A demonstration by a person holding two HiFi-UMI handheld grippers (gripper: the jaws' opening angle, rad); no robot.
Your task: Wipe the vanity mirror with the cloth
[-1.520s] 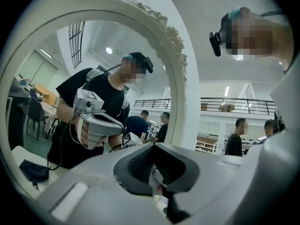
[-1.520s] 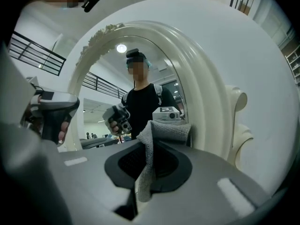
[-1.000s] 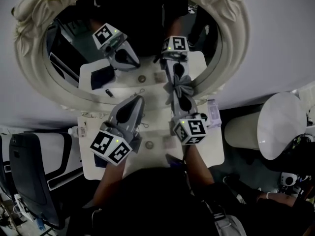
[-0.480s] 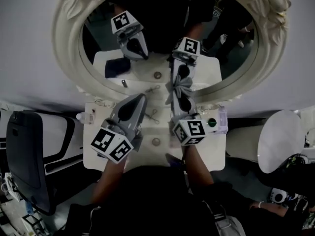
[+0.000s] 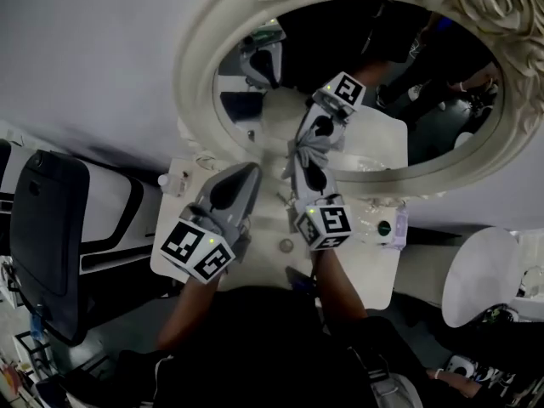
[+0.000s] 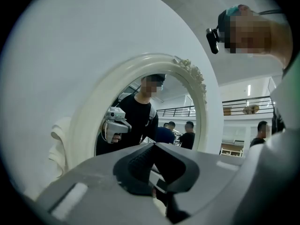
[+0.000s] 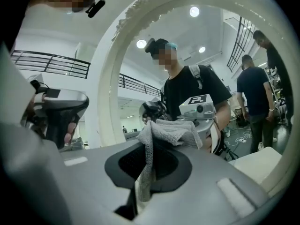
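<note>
White dresser top (image 5: 372, 260) sat below vanity mirror (image 5: 442, 117). Had right gripper (image 5: 299, 161) clenched on grey cloth (image 5: 310, 150), cloth bunched against mirror's lower part. Had left gripper (image 5: 248, 175) closed on nothing, beside frame (image 5: 197, 83). Guessing only that patch done, most of mirror left.

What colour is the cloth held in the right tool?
Grey, with a knitted texture; the cloth shows best in the right gripper view.

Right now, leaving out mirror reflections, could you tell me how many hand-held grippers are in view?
2. The left hand-held gripper is above the vanity table, shut on nothing; the right hand-held gripper holds the cloth against the mirror.
</note>
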